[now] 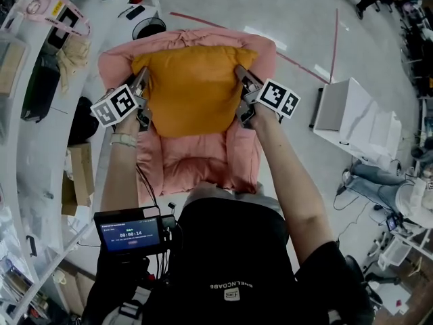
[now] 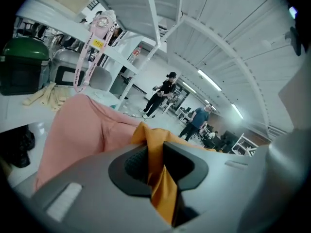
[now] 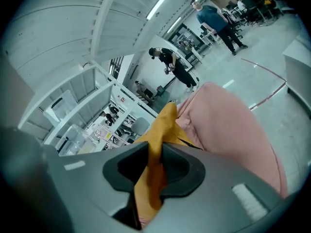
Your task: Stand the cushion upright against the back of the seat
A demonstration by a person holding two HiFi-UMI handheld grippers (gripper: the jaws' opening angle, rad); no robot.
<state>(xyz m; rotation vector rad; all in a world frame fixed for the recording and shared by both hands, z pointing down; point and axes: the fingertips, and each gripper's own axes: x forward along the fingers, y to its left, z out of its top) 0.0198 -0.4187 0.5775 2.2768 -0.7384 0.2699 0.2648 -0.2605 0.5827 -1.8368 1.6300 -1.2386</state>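
- We held the orange cushion [image 1: 193, 90] over the pink armchair [image 1: 196, 164], in front of its backrest [image 1: 203, 39]; the left gripper [image 1: 143, 85] and right gripper [image 1: 241, 80] each pinched a thin fabric fold at a side edge.
- We judged either fold could slip free under the cushion's weight.
- Uneven lowering could tip it forward.

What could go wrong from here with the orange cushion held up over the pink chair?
Both the left gripper and the right gripper pinch only a thin fold of the orange cushion at its side edges; a fold could slip and that side would drop. The back of the pink armchair looks soft and rounded, so the cushion might slump forward once let go.
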